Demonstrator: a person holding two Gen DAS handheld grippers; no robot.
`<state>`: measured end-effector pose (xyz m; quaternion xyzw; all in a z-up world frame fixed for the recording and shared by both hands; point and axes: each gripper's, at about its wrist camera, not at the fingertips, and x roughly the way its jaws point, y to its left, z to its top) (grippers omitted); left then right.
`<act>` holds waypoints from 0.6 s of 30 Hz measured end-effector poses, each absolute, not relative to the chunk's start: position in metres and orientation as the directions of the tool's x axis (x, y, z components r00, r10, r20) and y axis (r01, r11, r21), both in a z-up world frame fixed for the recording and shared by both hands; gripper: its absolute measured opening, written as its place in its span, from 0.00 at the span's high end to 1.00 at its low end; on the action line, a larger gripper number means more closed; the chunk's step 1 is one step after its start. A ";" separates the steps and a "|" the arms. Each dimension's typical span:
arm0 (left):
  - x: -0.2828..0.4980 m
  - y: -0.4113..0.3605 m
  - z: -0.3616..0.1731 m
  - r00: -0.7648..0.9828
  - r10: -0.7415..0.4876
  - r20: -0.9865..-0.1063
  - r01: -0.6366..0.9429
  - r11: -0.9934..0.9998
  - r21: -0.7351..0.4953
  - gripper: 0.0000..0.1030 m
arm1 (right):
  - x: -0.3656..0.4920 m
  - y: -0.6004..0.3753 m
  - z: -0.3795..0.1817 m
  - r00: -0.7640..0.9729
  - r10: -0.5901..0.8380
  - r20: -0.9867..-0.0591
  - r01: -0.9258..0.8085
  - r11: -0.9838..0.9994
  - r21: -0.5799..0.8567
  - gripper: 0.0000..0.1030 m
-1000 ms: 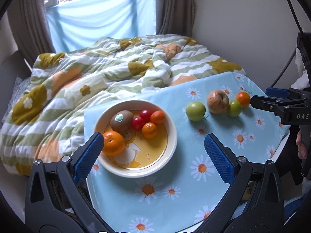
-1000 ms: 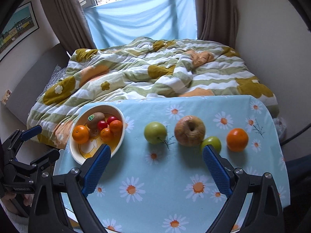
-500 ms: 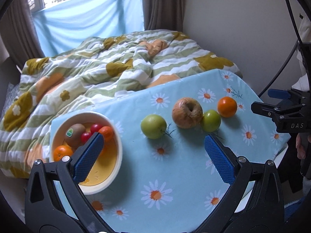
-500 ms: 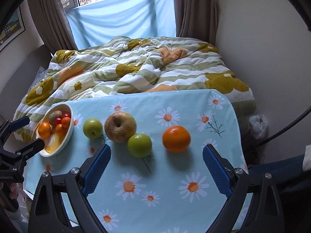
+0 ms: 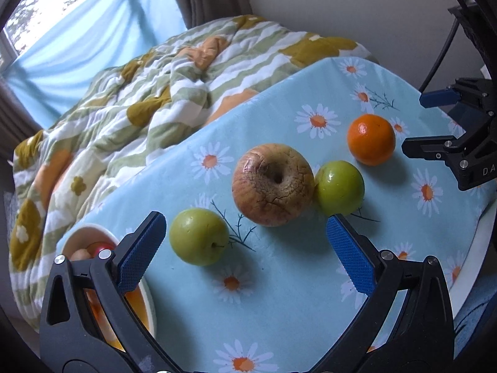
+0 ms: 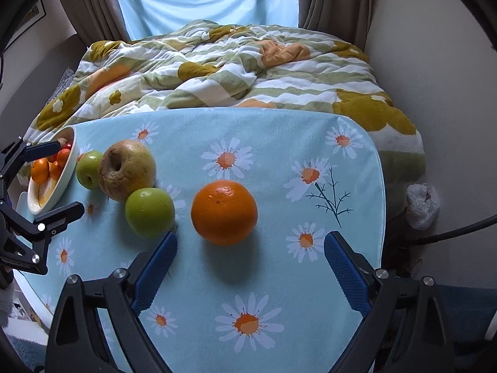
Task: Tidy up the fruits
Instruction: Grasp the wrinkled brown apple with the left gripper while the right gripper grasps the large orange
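On the daisy cloth a green apple (image 5: 198, 236), a wrinkled brown apple (image 5: 272, 184), a second green apple (image 5: 339, 187) and an orange (image 5: 371, 139) lie in a row. My left gripper (image 5: 245, 248) is open just short of the first green apple and the brown apple. My right gripper (image 6: 250, 262) is open, just short of the orange (image 6: 224, 212). The white bowl (image 6: 63, 180) with small oranges and red fruits sits at the left edge of the table; its rim shows behind my left finger (image 5: 93, 233).
The table with the blue daisy cloth (image 6: 279, 161) stands against a bed with a striped flowered quilt (image 6: 223, 68). A wall runs along the right side. A white plastic bag (image 6: 422, 205) lies on the floor right of the table.
Both grippers have swung right and moved closer to the fruit row. The bowl has slid to the left edge of both views. The orange now sits between the right fingers' line.
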<state>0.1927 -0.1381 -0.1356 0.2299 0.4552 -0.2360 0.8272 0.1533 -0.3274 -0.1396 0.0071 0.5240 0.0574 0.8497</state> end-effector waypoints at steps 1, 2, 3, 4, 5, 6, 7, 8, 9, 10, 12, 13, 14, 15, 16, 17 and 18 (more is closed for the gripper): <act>0.196 -0.142 -0.139 0.467 -0.176 -0.866 0.614 0.770 0.174 0.00 | 0.155 -0.328 -0.143 0.440 0.109 -0.891 -0.096 0.993 0.074 0.08; 0.199 -0.145 -0.142 0.460 -0.174 -0.871 0.629 0.756 0.181 0.00 | 0.157 -0.328 -0.146 0.435 0.110 -0.894 -0.102 0.992 0.073 0.08; 0.201 -0.148 -0.144 0.451 -0.173 -0.876 0.645 0.741 0.185 0.00 | 0.159 -0.329 -0.148 0.428 0.110 -0.897 -0.107 0.992 0.071 0.08; 0.203 -0.151 -0.146 0.440 -0.172 -0.881 0.662 0.725 0.189 0.00 | 0.161 -0.329 -0.151 0.423 0.110 -0.900 -0.109 0.992 0.069 0.08; 0.206 -0.154 -0.148 0.430 -0.173 -0.886 0.679 0.709 0.191 0.00 | 0.162 -0.330 -0.153 0.418 0.111 -0.902 -0.111 0.991 0.070 0.08; 0.208 -0.156 -0.150 0.420 -0.173 -0.891 0.694 0.693 0.193 0.00 | 0.164 -0.330 -0.155 0.414 0.115 -0.903 -0.113 0.991 0.074 0.08; 0.211 -0.159 -0.151 0.411 -0.172 -0.895 0.709 0.678 0.195 0.00 | 0.165 -0.332 -0.156 0.411 0.119 -0.904 -0.113 0.991 0.079 0.08; 0.212 -0.162 -0.153 0.400 -0.174 -0.900 0.724 0.662 0.194 0.00 | 0.166 -0.332 -0.158 0.408 0.123 -0.905 -0.113 0.990 0.084 0.08; 0.215 -0.165 -0.155 0.392 -0.175 -0.903 0.736 0.648 0.194 0.00 | 0.168 -0.333 -0.160 0.404 0.129 -0.906 -0.115 0.989 0.090 0.09; 0.216 -0.168 -0.156 0.385 -0.176 -0.906 0.748 0.634 0.194 0.00 | 0.169 -0.333 -0.161 0.401 0.133 -0.906 -0.119 0.989 0.093 0.09; 0.220 -0.173 -0.160 0.372 -0.175 -0.912 0.768 0.610 0.196 0.00 | 0.172 -0.331 -0.165 0.396 0.138 -0.908 -0.127 0.987 0.094 0.09; 0.221 -0.175 -0.161 0.368 -0.180 -0.912 0.775 0.602 0.193 0.01 | 0.173 -0.330 -0.166 0.393 0.141 -0.909 -0.133 0.987 0.095 0.10; 0.223 -0.176 -0.162 0.362 -0.181 -0.915 0.781 0.594 0.191 0.02 | 0.174 -0.329 -0.167 0.390 0.142 -0.910 -0.137 0.986 0.095 0.11; 0.224 -0.178 -0.164 0.357 -0.180 -0.917 0.787 0.587 0.191 0.02 | 0.174 -0.327 -0.168 0.389 0.149 -0.909 -0.142 0.985 0.101 0.12; 0.225 -0.179 -0.166 0.356 -0.179 -0.917 0.791 0.580 0.194 0.02 | 0.174 -0.327 -0.168 0.389 0.153 -0.909 -0.145 0.984 0.103 0.12; 0.226 -0.181 -0.168 0.353 -0.179 -0.919 0.797 0.572 0.195 0.02 | 0.175 -0.325 -0.168 0.389 0.155 -0.908 -0.149 0.983 0.104 0.12; 0.227 -0.182 -0.168 0.353 -0.180 -0.918 0.801 0.565 0.198 0.02 | 0.175 -0.324 -0.168 0.389 0.158 -0.908 -0.155 0.982 0.104 0.12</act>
